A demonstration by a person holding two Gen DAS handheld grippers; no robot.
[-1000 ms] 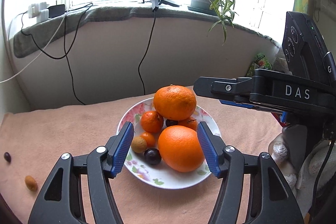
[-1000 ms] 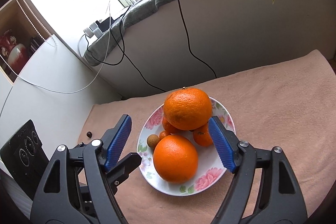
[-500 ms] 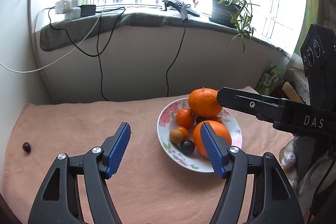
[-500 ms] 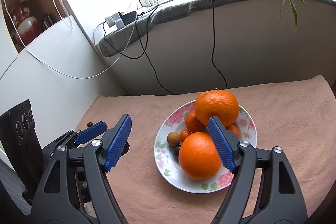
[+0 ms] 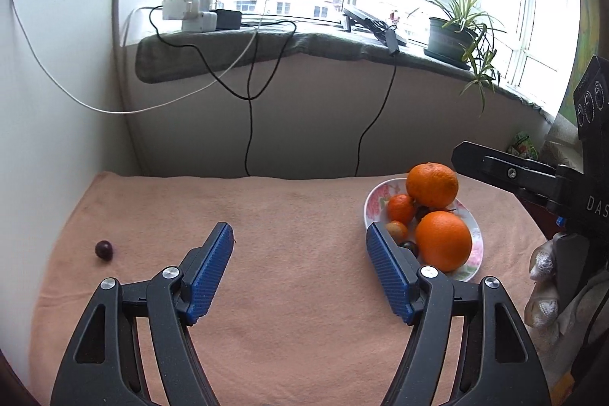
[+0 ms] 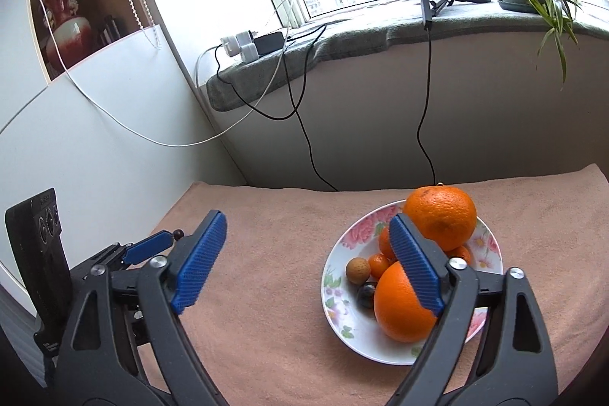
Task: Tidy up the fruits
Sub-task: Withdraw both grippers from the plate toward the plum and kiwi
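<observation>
Plate (image 6: pixel 335 295) holds two big oranges (image 6: pixel 439 217), small fruits (one dark); both grippers' fingers (image 5: pixel 207 271) spread, empty.

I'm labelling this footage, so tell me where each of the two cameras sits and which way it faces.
Left wrist: rides the left gripper, angled down over the peach cloth toward the window wall; blue pads open, nothing between; a small dark fruit lies far left.
Right wrist: rides the right gripper, same heading; its jaws have just been opening, empty.
Shared: the flowered white plate of oranges, and each view shows the other gripper.
</observation>
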